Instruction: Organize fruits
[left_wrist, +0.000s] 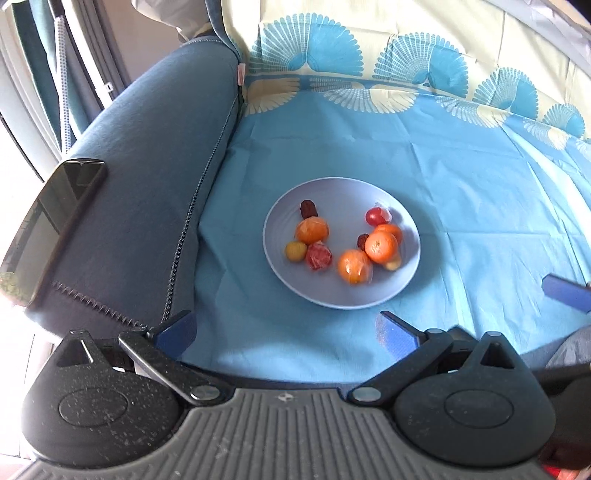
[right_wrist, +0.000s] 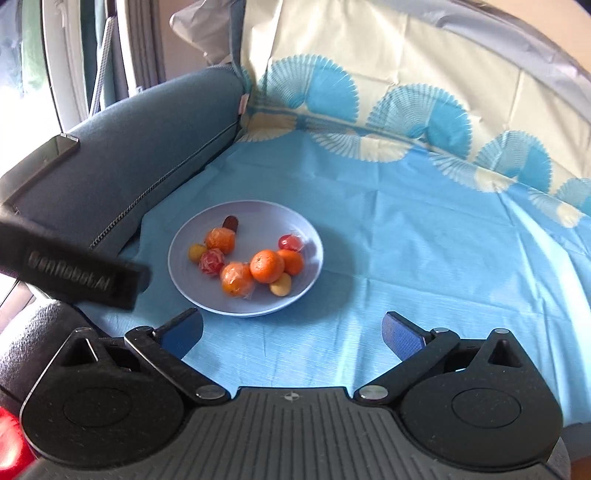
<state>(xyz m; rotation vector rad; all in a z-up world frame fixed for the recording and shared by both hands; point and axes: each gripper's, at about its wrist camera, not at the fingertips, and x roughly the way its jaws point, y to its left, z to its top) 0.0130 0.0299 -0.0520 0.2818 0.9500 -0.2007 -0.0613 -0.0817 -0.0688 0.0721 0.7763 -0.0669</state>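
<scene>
Fruit sits together on a pale plate (left_wrist: 280, 266) resting on the blue cloth (left_wrist: 461, 192) beside a grey sofa arm (left_wrist: 147, 177); a phone (left_wrist: 48, 229) lies on that arm. Left tongs (left_wrist: 286, 330) are spread wide and empty, short of the plate.

From the right wrist, the plate (right_wrist: 192, 280) holds oranges (right_wrist: 266, 266) and small red and yellow fruit. Right tongs (right_wrist: 291, 332) gape empty, near its rim.

Oranges (left_wrist: 381, 246), red fruits (left_wrist: 375, 216) and small yellow ones (left_wrist: 295, 252) lie together on the lavender plate (left_wrist: 343, 295); some are plastic-wrapped. The plate rests flat on the blue cloth.
</scene>
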